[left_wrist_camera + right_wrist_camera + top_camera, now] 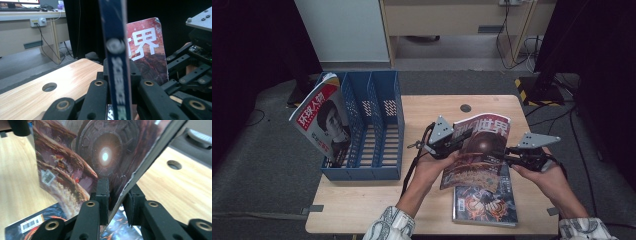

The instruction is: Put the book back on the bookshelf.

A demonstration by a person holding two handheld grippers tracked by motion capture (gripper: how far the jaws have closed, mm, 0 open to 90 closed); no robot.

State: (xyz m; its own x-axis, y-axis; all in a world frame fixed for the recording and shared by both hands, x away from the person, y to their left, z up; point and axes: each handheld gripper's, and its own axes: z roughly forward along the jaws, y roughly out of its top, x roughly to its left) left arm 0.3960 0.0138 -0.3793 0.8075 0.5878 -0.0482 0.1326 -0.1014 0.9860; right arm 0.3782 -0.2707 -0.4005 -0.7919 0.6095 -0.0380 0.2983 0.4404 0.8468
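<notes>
I'm holding the red magazine (479, 150) up off the table (377, 200) with both grippers, at the right half of the tabletop, tilted with its cover facing up and toward me. My left gripper (451, 145) is clamping its left edge: in the left gripper view the spine (116, 62) is standing upright between my jaws and both pads are pressing on it. My right gripper (512, 156) is pinching the magazine's right edge; in the right gripper view the page block (140, 172) is running diagonally through the jaws and the pads are closed against it.

A second magazine (484, 205) is lying flat on the table directly under the held one, toward the near right corner, partly covered by it. The two aren't touching as far as I can tell.

The blue file rack (377, 125) is sitting at the left of the table, well apart from my grippers, dividers running near to far. A third magazine (322, 120) with a red and white cover is leaning in its leftmost slot, tilted out to the left.

The round cable hole (465, 108) is sitting at the far edge of the table, just beyond the held magazine's top.
</notes>
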